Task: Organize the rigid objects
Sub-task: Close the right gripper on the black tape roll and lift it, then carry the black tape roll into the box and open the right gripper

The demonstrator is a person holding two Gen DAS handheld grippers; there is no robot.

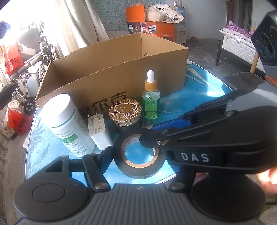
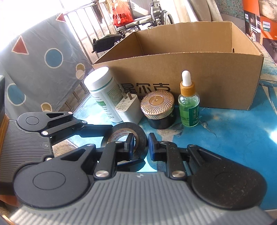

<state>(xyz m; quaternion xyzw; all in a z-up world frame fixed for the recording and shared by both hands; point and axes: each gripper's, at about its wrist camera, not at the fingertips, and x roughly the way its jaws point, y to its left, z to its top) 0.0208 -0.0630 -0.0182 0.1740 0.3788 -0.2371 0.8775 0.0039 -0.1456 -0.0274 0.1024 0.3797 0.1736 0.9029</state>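
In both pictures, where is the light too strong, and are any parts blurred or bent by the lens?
Left wrist view: the window corner at upper left is washed out white, the cardboard box bows from the fisheye, and a hand at right edge is blurred. Right wrist view: glare burns out the upper left; the dropper bottle stays sharp.

The table [image 2: 233, 138] has a blue patterned top. On it stand an open cardboard box [image 2: 199, 69], a white bottle [image 2: 103, 91], a white charger [image 2: 128, 110], a gold-lidded jar [image 2: 157, 110] and a green dropper bottle [image 2: 188, 103]
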